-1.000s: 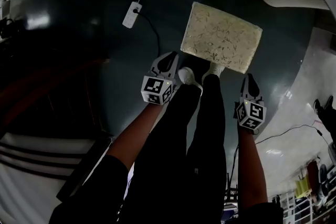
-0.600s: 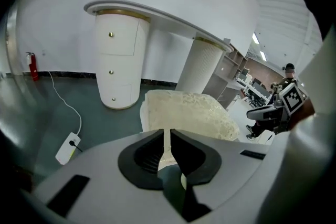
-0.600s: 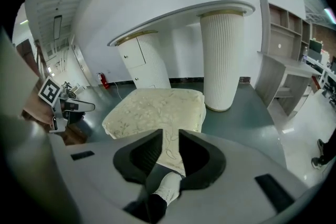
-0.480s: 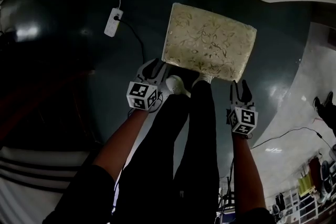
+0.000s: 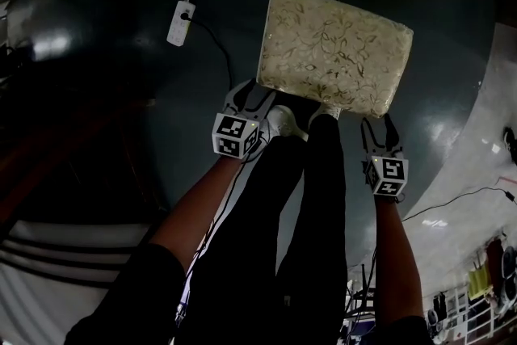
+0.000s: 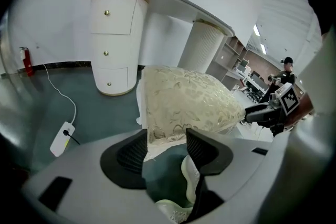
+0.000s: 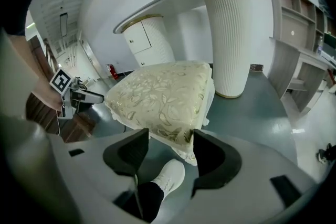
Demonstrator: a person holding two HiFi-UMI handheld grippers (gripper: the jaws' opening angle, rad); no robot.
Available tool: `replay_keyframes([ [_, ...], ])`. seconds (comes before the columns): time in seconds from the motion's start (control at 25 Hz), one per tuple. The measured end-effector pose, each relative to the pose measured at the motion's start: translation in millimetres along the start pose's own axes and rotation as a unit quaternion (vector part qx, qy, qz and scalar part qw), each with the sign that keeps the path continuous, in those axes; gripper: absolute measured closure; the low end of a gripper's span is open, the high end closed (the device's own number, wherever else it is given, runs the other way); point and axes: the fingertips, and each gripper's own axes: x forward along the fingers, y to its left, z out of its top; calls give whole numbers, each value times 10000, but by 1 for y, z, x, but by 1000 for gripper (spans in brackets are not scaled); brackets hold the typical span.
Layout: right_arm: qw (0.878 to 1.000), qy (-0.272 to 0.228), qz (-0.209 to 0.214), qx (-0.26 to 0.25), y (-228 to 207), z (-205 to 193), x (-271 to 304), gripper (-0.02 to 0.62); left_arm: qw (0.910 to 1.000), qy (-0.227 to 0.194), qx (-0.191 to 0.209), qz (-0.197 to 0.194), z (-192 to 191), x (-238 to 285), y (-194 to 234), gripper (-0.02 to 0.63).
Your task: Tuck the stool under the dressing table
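The stool has a cream cushion with a leaf pattern and stands on the dark floor just ahead of both grippers. My left gripper is at its near left corner and my right gripper at its near right corner. Both sets of jaws have just been opening and stand open. The stool's near edge shows between the left gripper's pads, not pressed. It is the same with the stool and the right gripper. The white dressing table stands beyond, with a fluted column.
A white power strip with its cable lies on the floor to the left. The person's dark-trousered legs and white shoes stand between the grippers, right behind the stool. A shelf unit is at the right.
Both grippers have come down to the stool's near edge and their jaws have opened. The stool now looks larger and closer in the head view.
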Motion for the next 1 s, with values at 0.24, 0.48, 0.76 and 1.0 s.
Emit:
replay_keyframes([
  [0.24,9997,-206,-90,46,-1,1,8,341,9998,-61,26,-190,-3,8,6,341],
  [0.48,9993,-384,13,18,-2,3,9,341,9982,-70,199,-565,3,12,5,341],
  [0.76,9993,-331,-197,-39,-2,3,9,342,9984,10,210,-518,4,11,4,342],
  [1.0,9988,-400,-213,-166,-3,6,9,342,9983,-75,211,-529,2,11,4,342],
])
